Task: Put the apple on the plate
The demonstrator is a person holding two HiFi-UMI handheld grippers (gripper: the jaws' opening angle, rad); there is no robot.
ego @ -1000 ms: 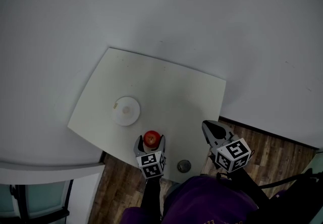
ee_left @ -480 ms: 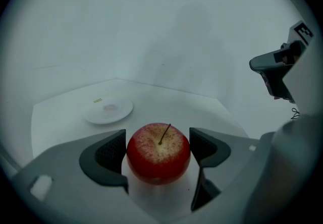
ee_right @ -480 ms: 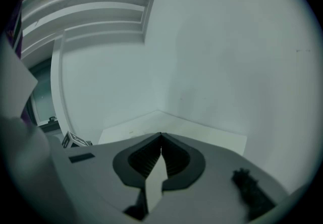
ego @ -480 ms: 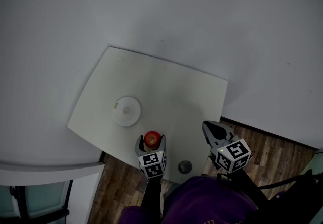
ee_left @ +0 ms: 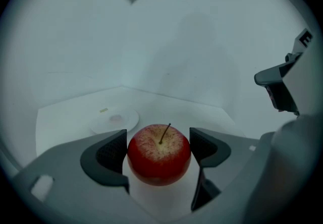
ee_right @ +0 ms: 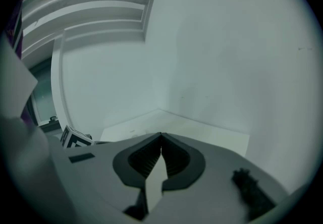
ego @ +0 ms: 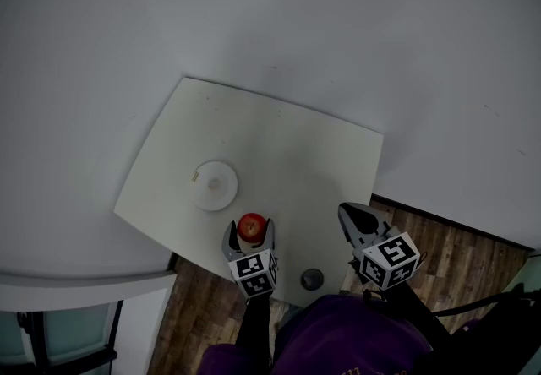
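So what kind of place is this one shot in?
Probably a bare indoor room set up for recording, not a lived-in kitchen: a small white table sits in a corner of plain white walls, on wood-plank floor, with little there beyond a plate and an apple.

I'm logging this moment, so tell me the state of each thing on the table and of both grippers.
left gripper: shut on the apple.
apple: upright, stem up, clamped between both fingers.
plate: empty, flat on the table, beyond the apple.
right gripper: shut, empty.
small dark round object: lying near the table's front edge, untouched.
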